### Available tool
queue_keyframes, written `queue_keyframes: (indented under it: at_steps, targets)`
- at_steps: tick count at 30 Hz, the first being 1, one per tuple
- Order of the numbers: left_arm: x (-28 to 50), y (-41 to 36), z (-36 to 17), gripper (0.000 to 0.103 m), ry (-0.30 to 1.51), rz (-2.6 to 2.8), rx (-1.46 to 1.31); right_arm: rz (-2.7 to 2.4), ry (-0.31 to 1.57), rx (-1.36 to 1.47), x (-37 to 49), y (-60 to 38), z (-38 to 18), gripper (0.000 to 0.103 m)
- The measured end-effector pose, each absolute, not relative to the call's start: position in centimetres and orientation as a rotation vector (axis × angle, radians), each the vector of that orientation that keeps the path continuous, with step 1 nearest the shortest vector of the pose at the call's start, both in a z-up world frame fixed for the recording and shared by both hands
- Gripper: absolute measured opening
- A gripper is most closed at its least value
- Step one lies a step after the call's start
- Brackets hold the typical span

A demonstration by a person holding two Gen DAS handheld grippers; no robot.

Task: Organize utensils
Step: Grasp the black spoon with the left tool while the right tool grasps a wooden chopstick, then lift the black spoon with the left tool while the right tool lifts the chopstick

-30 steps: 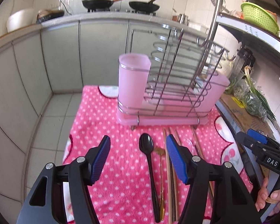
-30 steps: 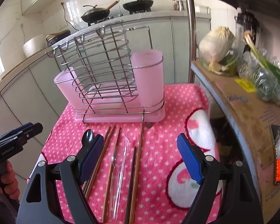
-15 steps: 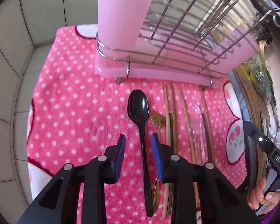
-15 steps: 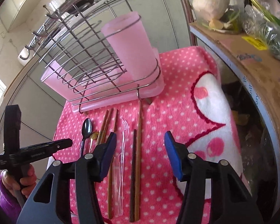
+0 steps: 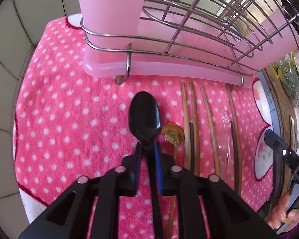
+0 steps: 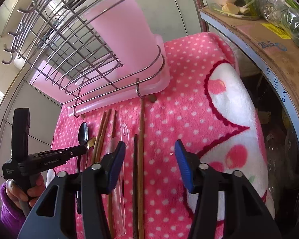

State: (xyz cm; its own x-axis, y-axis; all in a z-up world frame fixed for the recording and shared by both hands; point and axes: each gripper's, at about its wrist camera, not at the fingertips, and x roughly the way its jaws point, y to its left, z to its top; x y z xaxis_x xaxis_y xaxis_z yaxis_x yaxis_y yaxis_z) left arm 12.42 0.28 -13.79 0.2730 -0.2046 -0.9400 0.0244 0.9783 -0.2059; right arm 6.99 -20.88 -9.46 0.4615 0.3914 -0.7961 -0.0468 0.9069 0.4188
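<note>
I see the pink polka-dot towel [image 5: 69,107] filling the frame, the wire rack [image 5: 189,45] across the top. My left gripper [image 5: 147,149] pinches the black spoon [image 5: 145,117] at frame centre; my right gripper [image 6: 149,155] hangs spread above the chopsticks [image 6: 141,159].

At lower centre the left gripper [image 5: 148,149] pinches the black spoon's [image 5: 145,117] neck on the pink dotted towel [image 5: 65,119], chopsticks [image 5: 191,127] lying right.

On the blanket [image 5: 55,107], the spoon [image 5: 145,117] lies before the rack [image 5: 169,45], chopsticks [image 5: 195,123] to its right.
</note>
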Motion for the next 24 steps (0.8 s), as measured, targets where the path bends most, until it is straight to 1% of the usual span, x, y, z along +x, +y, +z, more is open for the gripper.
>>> queue_keyframes:
  at_steps: [2,3,12,15,16,17,18,19,20,24]
  targets:
    - [12.3,0.6,-13.7,0.010,1.277,-0.163,-0.191,0.280,1.078,0.351,7.6,-20.3,-9.7,0.033]
    - [12.2,0.9,-13.6,0.010,1.273,-0.167,-0.200,0.286,1.087,0.345,8.0,-19.8,-9.8,0.032]
    - [10.7,3.4,-11.4,0.010,1.203,-0.206,-0.260,0.208,1.163,0.199,11.9,-16.0,-12.0,0.031]
    - [10.3,4.3,-10.7,0.010,1.188,-0.218,-0.264,0.189,1.154,0.159,12.5,-15.4,-12.2,0.031]
    - [10.2,4.7,-10.5,0.010,1.183,-0.218,-0.263,0.185,1.152,0.146,12.6,-15.2,-12.2,0.029]
    - [10.0,5.0,-10.2,0.010,1.179,-0.218,-0.264,0.178,1.151,0.136,12.6,-15.2,-12.2,0.020]
    - [9.9,5.4,-9.9,0.010,1.174,-0.222,-0.266,0.189,1.148,0.147,12.5,-15.4,-12.1,0.012]
    - [9.5,6.2,-9.5,0.010,1.168,-0.225,-0.268,0.208,1.148,0.172,12.5,-15.6,-12.1,0.009]
    - [9.3,6.6,-9.1,0.010,1.160,-0.225,-0.268,0.215,1.150,0.189,12.3,-15.8,-12.0,0.006]
    - [8.4,7.7,-7.7,0.010,1.128,-0.226,-0.267,0.237,1.130,0.230,10.8,-17.1,-11.4,0.006]
